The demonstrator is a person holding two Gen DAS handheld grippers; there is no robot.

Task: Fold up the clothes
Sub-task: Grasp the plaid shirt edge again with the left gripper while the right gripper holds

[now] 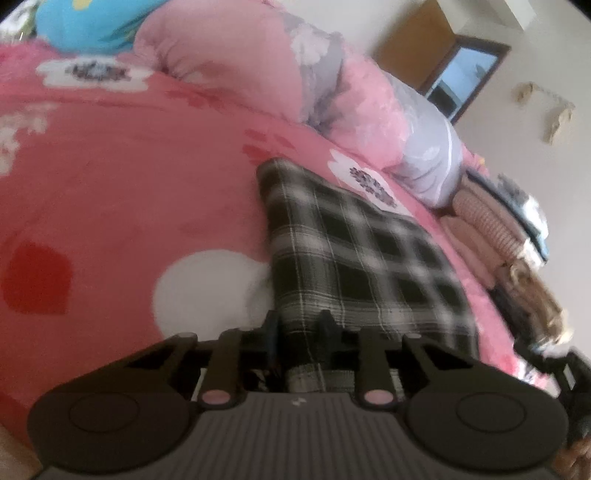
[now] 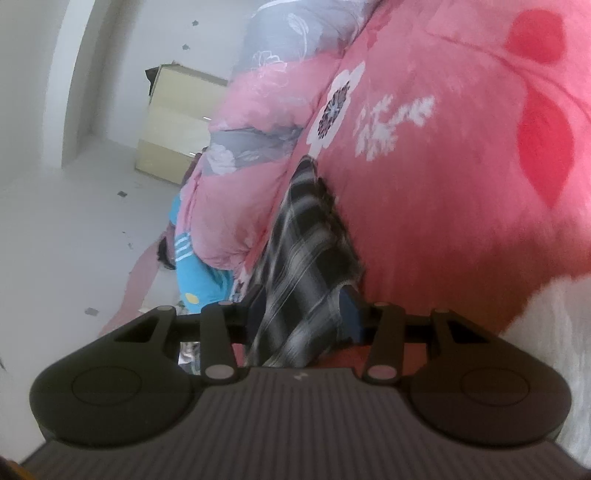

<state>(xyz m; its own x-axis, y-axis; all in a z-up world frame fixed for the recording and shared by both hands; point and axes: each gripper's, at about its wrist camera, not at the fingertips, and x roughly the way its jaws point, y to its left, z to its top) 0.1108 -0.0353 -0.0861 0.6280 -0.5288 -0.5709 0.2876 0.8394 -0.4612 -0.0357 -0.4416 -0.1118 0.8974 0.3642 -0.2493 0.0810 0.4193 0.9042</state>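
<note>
We hold a black-and-white plaid garment (image 1: 354,254) over the pink floral bed (image 1: 122,192), our left hand-held gripper (image 1: 301,328) and right hand-held gripper (image 2: 301,314) each pinched closed on an edge, likely keeping the cloth taut for a fold

- Bed covered by a pink floral blanket (image 1: 129,192), with white and red blooms.
- Black-and-white plaid garment (image 1: 354,251) lies flat on it.
- Bunched pink-grey quilt (image 1: 332,92) along the far edge.
- Blue cushion (image 1: 81,22) at the corner.
- Stack of folded clothes (image 1: 491,236) by the wall side.
</note>
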